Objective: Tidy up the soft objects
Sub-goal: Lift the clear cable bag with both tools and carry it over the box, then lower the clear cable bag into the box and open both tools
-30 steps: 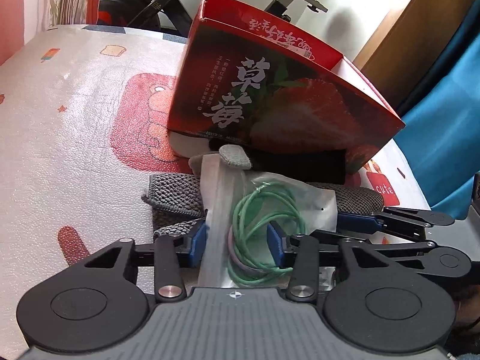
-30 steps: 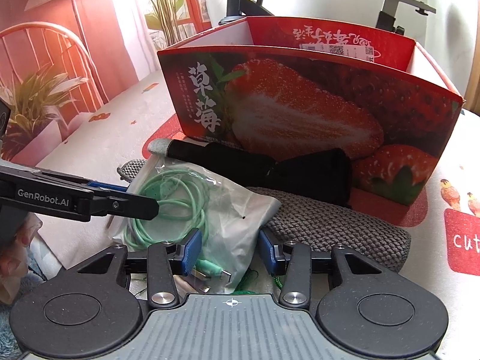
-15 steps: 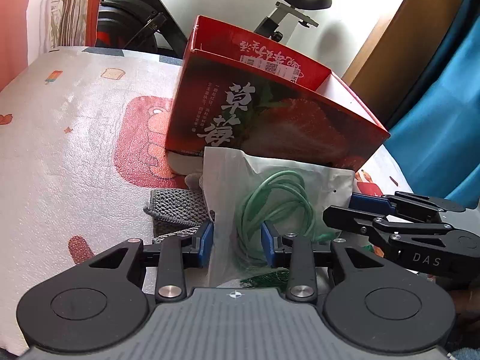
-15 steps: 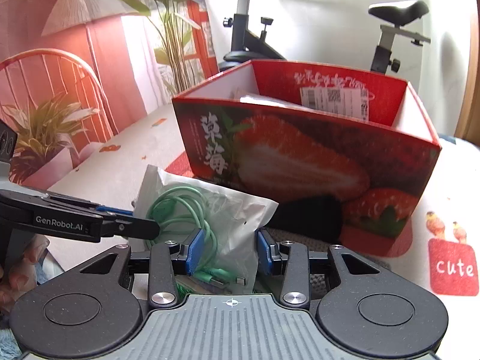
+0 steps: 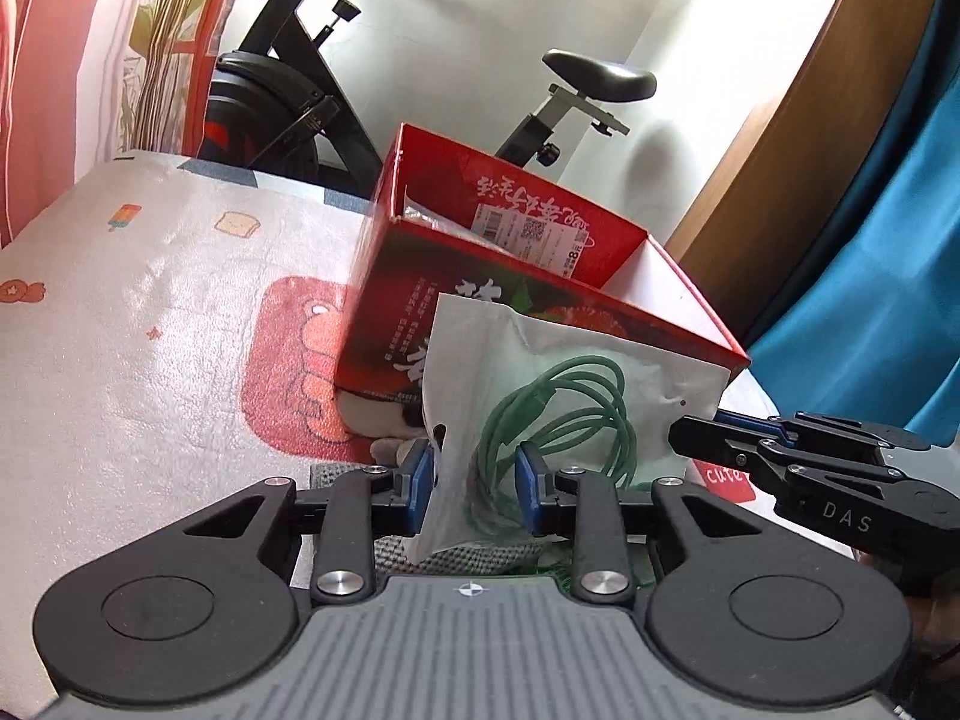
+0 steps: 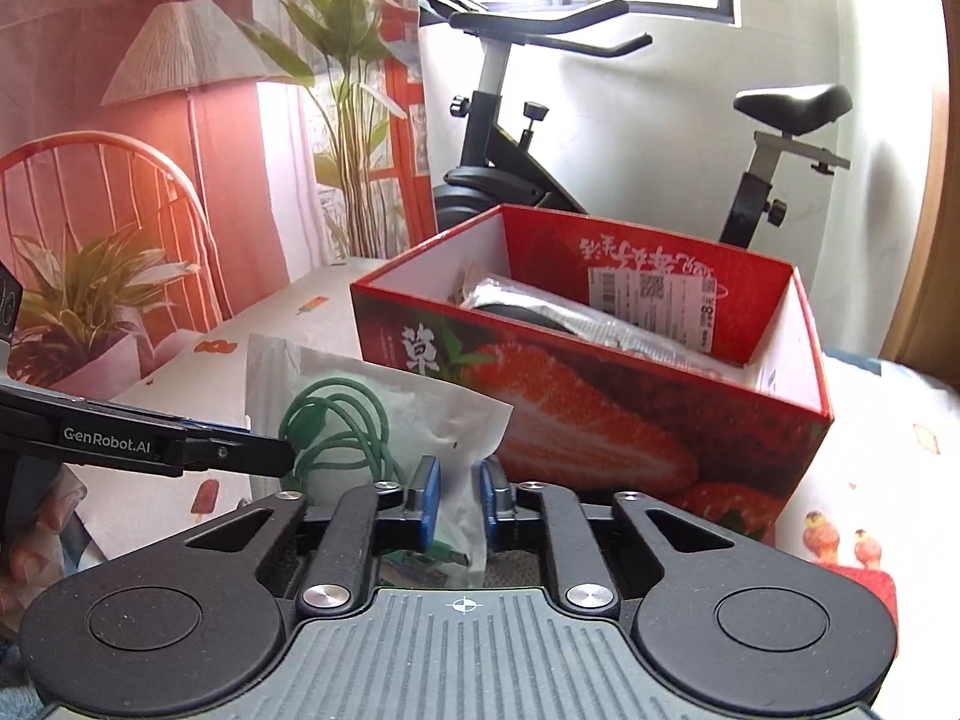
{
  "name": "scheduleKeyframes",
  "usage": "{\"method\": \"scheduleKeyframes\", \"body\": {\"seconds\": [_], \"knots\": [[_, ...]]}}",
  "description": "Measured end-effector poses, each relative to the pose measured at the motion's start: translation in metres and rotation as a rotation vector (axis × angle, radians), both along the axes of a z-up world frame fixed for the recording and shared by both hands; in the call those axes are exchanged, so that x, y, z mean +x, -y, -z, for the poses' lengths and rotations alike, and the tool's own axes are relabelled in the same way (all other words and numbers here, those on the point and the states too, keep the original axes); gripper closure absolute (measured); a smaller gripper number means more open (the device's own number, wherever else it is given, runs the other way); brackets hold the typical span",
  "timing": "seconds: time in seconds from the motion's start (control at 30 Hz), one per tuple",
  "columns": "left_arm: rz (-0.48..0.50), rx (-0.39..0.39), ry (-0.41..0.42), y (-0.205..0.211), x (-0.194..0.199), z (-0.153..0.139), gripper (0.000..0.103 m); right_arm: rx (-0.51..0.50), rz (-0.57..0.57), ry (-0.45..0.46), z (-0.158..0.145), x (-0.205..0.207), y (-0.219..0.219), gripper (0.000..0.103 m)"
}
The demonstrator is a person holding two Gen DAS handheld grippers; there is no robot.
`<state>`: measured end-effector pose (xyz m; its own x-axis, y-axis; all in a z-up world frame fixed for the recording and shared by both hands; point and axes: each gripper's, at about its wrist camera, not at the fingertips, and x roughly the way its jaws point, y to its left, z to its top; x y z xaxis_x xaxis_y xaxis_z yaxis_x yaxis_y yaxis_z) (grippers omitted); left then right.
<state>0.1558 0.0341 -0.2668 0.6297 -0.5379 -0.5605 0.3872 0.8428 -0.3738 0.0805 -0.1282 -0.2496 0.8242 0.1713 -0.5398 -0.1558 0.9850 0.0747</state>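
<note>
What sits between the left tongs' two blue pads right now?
The white plastic bag holding a coiled green cable sits between the closing left tongs, clearest in the left wrist view.

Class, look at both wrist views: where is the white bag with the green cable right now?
The white bag is lifted off the table, just in front of the red strawberry box, between the closing left gripper and the shut right gripper.

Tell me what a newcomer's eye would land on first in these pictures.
First, the white plastic bag with a coiled green cable inside, held up in the foreground by both grippers: the left gripper is closing on its lower edge and the right gripper is shut on it. Right behind it stands the open red strawberry box on the patterned table cover, with an exercise bike beyond.
</note>
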Motion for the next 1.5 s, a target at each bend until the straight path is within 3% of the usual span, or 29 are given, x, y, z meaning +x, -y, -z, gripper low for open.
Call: {"method": "scheduleKeyframes", "body": {"seconds": [0.47,0.77,0.93,1.17,1.5], "knots": [[0.02,-0.029,0.123,0.021,0.037,-0.055,0.072,-0.035,0.001,0.127,-0.054,0.027,0.01,0.091],[0.051,0.017,0.138,0.063,0.097,-0.07,0.072,-0.057,0.065,0.144,-0.072,0.085,0.047,0.091],[0.074,0.087,0.095,0.085,0.122,-0.059,0.072,-0.107,0.088,0.102,-0.059,0.121,0.063,0.091],[0.093,0.192,0.021,0.092,0.132,-0.04,0.072,-0.05,0.109,-0.028,-0.021,0.146,0.072,0.09],[0.114,0.232,-0.051,0.102,0.144,-0.026,0.072,-0.005,0.172,-0.158,0.014,0.16,0.084,0.088]]}}
